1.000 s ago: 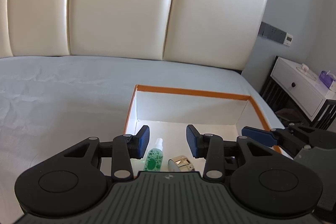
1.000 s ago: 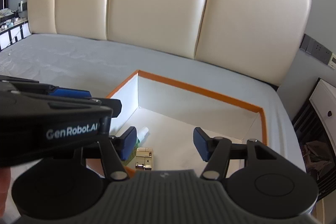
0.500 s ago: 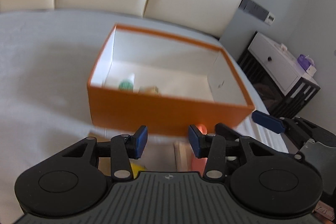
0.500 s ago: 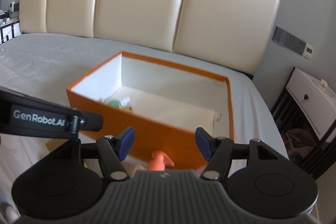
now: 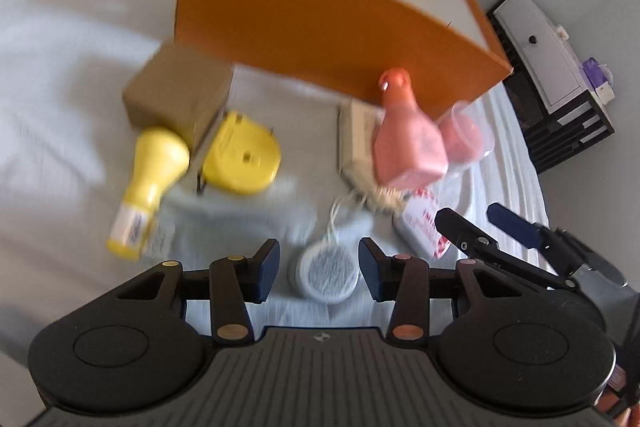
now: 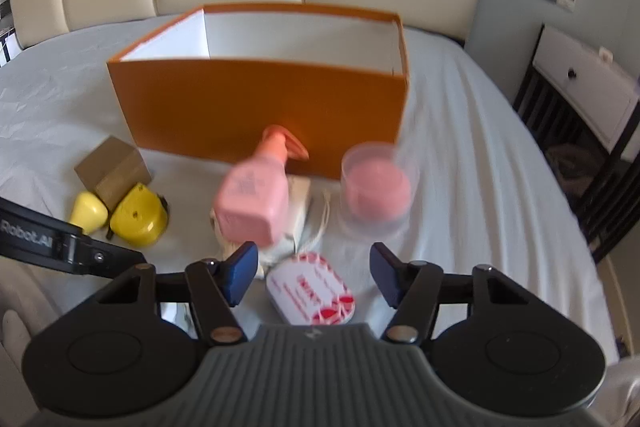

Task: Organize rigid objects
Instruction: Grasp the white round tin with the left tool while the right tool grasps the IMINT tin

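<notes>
While a second ago both cameras looked down into the orange box (image 6: pixel 260 107), they have since pulled back and tipped down toward the loose items lying on the bed (image 6: pixel 460 147) in front of it; I judge one drop-off is done and the next pick is being chosen.

The left gripper (image 5: pixel 319 269) has its jaws spread and empty, with a grey round disc (image 5: pixel 323 273) on the sheet between them. The right gripper (image 6: pixel 312 273) is likewise spread and empty, hovering over a white oval tin (image 6: pixel 311 290) with red print.

Beyond the tin, nearer the box, a pink spray bottle (image 6: pixel 256 199) lies on a pale pouch (image 6: pixel 298 215); its long axis runs toward the box, nozzle pointing at the orange wall, base toward the grippers. Right of the bottle stands a clear cup (image 6: pixel 376 193) with pink contents, upright. Left of the bottle sit a yellow rounded piece (image 6: pixel 138 219) and a yellow bottle (image 5: pixel 150 179), the latter lying with its narrow end pointing away from the box, and a brown carton (image 6: pixel 112 171) closest to the box's left corner.
</notes>
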Demonstrator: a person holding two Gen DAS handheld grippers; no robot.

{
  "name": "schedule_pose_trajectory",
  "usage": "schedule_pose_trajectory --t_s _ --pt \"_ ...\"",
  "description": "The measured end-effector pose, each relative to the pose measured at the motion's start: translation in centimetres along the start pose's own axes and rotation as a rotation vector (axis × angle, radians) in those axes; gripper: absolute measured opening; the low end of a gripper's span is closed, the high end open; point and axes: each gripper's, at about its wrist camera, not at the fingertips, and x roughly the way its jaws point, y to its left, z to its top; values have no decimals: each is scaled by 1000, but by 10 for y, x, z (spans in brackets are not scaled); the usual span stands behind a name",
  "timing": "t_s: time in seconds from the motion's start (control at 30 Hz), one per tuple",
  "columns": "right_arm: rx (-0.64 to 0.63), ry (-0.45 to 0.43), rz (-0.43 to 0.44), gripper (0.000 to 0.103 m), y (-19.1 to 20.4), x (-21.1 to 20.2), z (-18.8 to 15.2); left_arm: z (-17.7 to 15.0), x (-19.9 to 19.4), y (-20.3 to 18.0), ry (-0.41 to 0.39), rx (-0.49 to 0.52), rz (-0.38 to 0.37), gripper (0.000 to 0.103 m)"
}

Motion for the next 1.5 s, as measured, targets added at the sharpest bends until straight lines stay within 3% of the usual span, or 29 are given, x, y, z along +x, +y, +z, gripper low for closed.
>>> schedule_pose_trajectory --t_s 0.2,0.43,0.7,0.87,0.93,1.07,1.5 --pt "16 6 34 55 0 3 -4 -9 9 -12 19 62 -2 57" --pt "60 33 57 54 -7 12 -4 -16 28 -28 59 136 87 57" --pt "73 91 75 55 -10 26 -2 -15 47 -26 103 120 144 50" --pt "38 109 54 56 -4 31 -2 -15 46 -22 90 93 133 46" --pt "26 130 46 61 -2 35 -2 -14 42 -18 60 60 124 46" --pt "16 183 25 61 0 46 -2 -9 30 -1 -14 -15 114 46" --pt "-58 188 -29 60 16 54 -6 -2 31 19 -16 -65 57 46"
